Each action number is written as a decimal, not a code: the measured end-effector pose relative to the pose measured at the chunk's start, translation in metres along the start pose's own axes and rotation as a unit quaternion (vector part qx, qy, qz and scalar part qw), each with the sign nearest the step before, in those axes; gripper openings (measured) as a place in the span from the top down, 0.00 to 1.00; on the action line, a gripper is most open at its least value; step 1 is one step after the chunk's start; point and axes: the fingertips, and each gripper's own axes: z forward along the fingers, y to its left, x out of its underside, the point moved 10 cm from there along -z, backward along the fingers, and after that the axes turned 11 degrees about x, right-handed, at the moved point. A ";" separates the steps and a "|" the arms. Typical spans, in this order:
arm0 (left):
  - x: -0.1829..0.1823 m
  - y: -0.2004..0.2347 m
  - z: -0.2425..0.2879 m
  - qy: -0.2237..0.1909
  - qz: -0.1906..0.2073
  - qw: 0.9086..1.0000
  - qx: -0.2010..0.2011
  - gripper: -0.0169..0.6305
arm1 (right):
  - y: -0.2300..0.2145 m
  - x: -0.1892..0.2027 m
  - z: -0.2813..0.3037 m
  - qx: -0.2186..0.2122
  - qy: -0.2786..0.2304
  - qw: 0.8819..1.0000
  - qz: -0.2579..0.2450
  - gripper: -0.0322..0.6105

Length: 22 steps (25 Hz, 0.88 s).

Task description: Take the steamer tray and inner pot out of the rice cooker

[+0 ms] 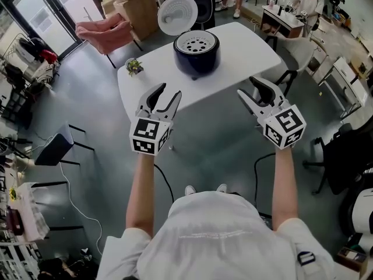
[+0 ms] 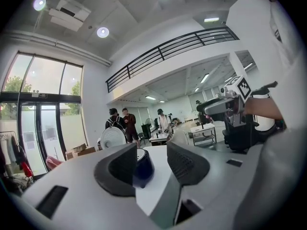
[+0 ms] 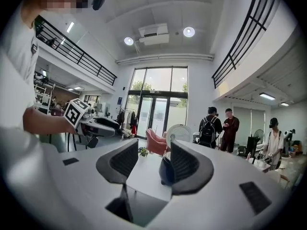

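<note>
Quick colour rundown: the rice cooker (image 1: 196, 60) is a deep navy, almost black, and its lid (image 1: 178, 14) is white. The steamer tray (image 1: 196, 41) is pale grey-white, dotted all over with little holes. The table (image 1: 245, 45) is plain white and the floor (image 1: 215, 144) a dull blue-grey. The left gripper (image 1: 169, 92) and right gripper (image 1: 247, 87) are both light grey with black ribbed pads (image 3: 123, 161), and each has a cube (image 1: 150, 136) covered in black-and-white square markers. There's also a salmon-pink chair (image 1: 105, 28), a little green plant (image 1: 134, 66) and tan cardboard boxes (image 1: 137, 7). The person's shirt (image 1: 215, 226) is white.
</note>
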 end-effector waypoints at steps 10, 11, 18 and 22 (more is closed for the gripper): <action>0.002 -0.025 0.032 0.013 -0.011 1.000 -0.018 0.65 | -0.045 0.017 -0.006 -0.010 0.010 1.000 -0.009 0.63; 0.002 -0.028 0.035 0.015 -0.013 1.000 -0.021 0.65 | -0.050 0.020 -0.007 -0.013 0.011 1.000 -0.010 0.63; 0.001 -0.042 0.051 0.033 -0.024 0.998 -0.037 0.65 | -0.079 0.031 -0.009 -0.028 0.019 0.999 0.002 0.63; -0.002 -0.034 0.054 0.044 -0.020 0.998 -0.039 0.65 | -0.083 0.031 -0.001 -0.030 0.019 0.999 0.007 0.63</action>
